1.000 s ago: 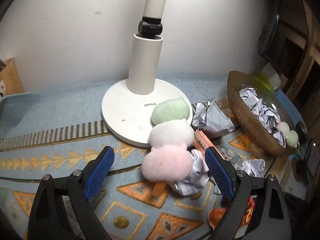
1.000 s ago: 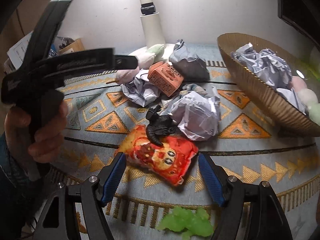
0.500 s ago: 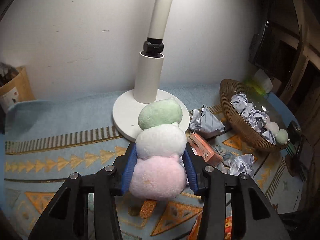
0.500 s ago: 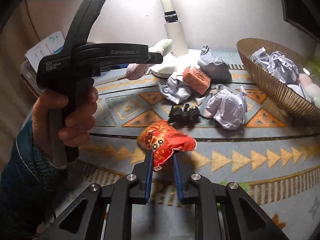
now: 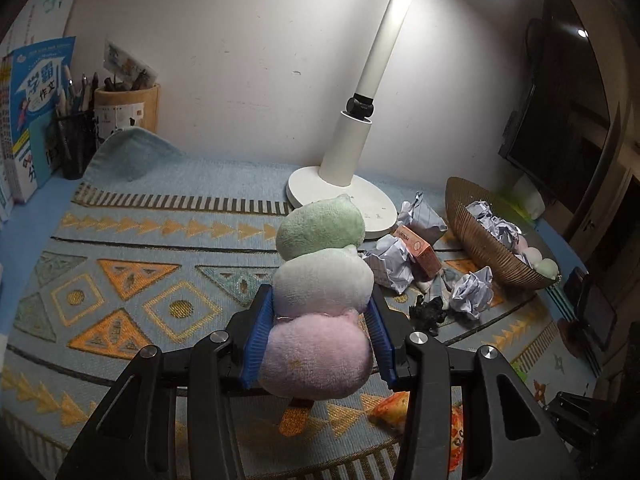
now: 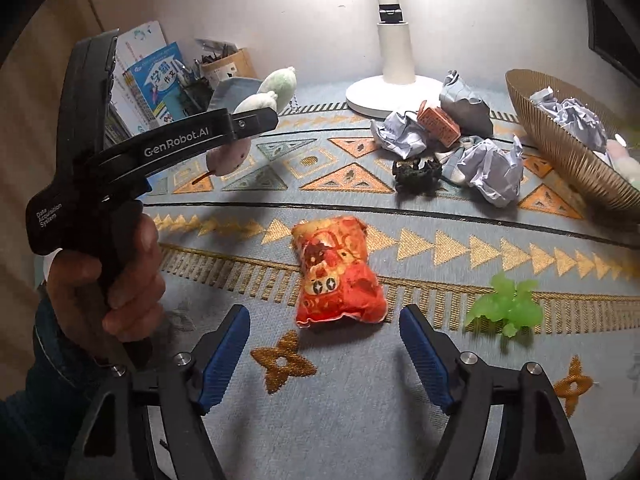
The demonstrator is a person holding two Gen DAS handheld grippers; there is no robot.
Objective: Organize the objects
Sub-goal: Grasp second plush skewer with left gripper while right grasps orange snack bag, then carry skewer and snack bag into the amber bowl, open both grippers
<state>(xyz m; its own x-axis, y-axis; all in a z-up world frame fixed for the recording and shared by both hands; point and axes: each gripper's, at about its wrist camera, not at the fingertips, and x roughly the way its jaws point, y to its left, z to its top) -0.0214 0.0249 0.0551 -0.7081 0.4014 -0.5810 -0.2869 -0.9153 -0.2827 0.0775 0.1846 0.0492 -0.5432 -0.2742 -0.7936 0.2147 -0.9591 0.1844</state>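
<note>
so the left gripper (image 5: 320,340) is clamped on the plush dango skewer (image 5: 320,300), blue pads squeezing the pink ball at the bottom and the lower edge of the white one, green ball sticking out past the fingertips and the little orange stick poking out underneath. It's up off the patterned mat (image 5: 140,280), in front of and a bit to the left of the desk lamp (image 5: 344,184). From the right wrist view you can see the hand (image 6: 104,280) wrapped around that gripper's handle, plush hanging out the front

right gripper (image 6: 324,344) has its jaws spread wide and they've just been opening, nothing pinched. The red plush pouch (image 6: 336,272) lies flat on the mat just beyond the fingertips, not touching the pads, well in front of the lamp. A green squishy toy (image 6: 504,308) sits on the mat to the right of the pouch

closer to the lamp there's a pile: black crab figure (image 6: 418,170), a few crumpled paper balls (image 6: 490,170), an orange box (image 6: 438,124) leaning among them, right up near the lamp base. To the lamp's right is the woven basket (image 6: 560,140) with paper wads already in it, plus what looks like another plush at its far end. Way off to the lamp's left, books (image 5: 36,92) and a pen holder (image 5: 128,104) against the wall
</note>
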